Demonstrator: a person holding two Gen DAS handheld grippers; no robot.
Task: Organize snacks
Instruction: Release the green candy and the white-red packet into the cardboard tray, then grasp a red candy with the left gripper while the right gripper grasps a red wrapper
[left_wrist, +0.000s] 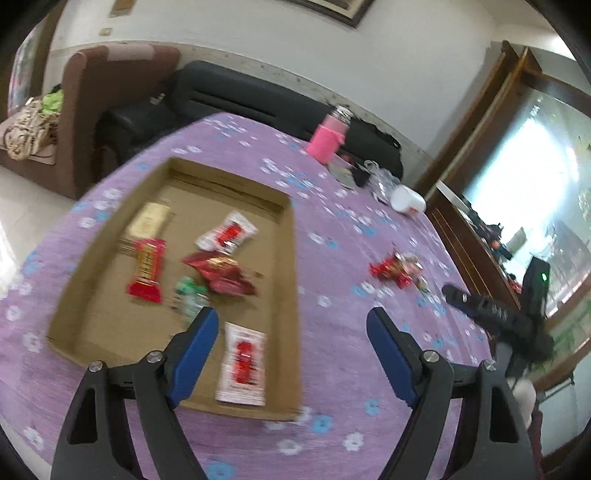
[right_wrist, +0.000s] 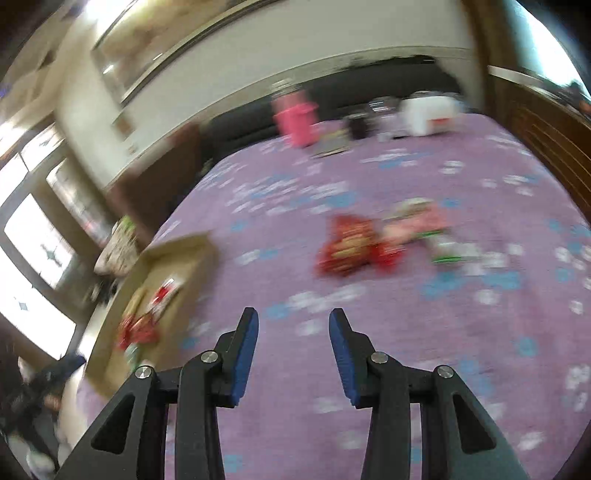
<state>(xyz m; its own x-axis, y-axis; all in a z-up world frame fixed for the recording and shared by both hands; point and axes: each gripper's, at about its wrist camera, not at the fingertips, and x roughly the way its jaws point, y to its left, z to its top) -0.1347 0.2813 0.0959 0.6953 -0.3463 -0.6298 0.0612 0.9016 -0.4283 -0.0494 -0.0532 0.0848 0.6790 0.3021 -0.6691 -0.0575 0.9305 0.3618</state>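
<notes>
Both hang empty: the left gripper (left_wrist: 291, 326) gapes above the cardboard tray (left_wrist: 291, 266) collecting snacks, the right gripper (right_wrist: 294, 332) part-open toward the loose pile (right_wrist: 369, 243) right of it

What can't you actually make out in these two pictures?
- Print on the snack packets in the cardboard tray: left view, motion blur.
- How many snacks are in the loose pile on the purple tablecloth: right view, smeared together.
- Tray's far part: right view, cut off at the left edge.

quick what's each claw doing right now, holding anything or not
Left claw: open, holding nothing, above the cardboard tray.
Right claw: open, holding nothing, over the purple tablecloth.
</notes>
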